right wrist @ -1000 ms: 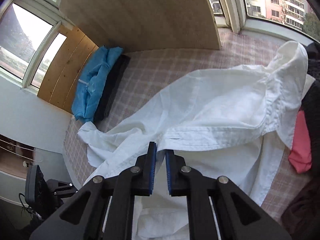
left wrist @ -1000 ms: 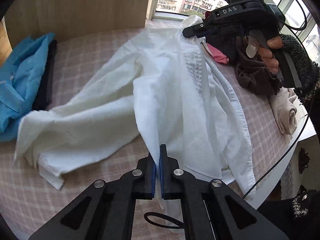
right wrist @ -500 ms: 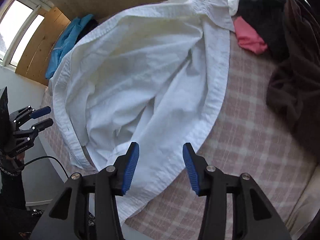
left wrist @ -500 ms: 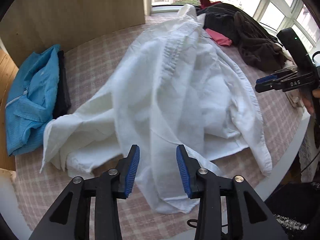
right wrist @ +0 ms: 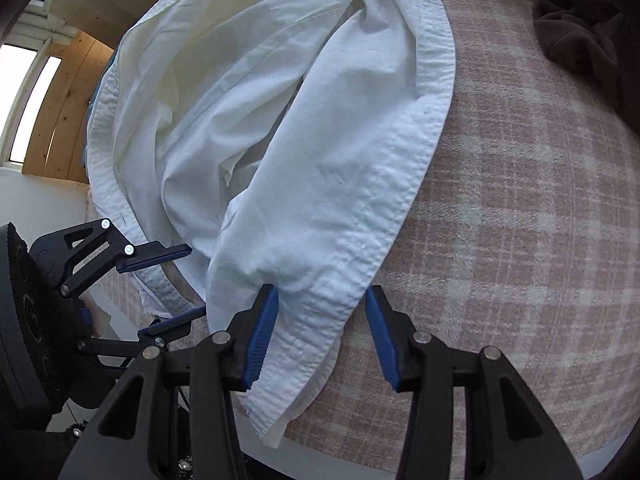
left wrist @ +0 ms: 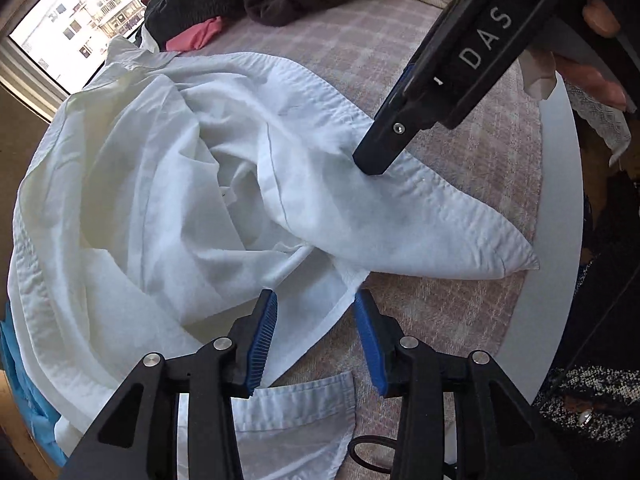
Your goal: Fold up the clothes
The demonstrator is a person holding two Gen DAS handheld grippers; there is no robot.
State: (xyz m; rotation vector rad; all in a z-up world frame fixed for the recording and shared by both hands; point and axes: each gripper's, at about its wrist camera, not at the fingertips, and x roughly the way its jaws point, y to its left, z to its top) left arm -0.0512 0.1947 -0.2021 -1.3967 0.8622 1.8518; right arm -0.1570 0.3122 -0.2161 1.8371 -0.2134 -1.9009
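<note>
Both tongs are spread wide, so I'd nip the left tongs [left wrist: 316,334] and right tongs [right wrist: 322,330] onto the white shirt [left wrist: 168,184] hem edges, then pull it flat on the surface [right wrist: 520,220].

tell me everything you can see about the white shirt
The white shirt is woven, cotton-looking cloth with stitched hems, lying crumpled and unfolded on the pink checked cloth. One hemmed flap points toward the table edge. Both the left gripper and right gripper are open, straddling its edges without pinching.

Crumpled white shirt [left wrist: 168,184], unfolded, spread across the checked surface [left wrist: 432,56]
</note>
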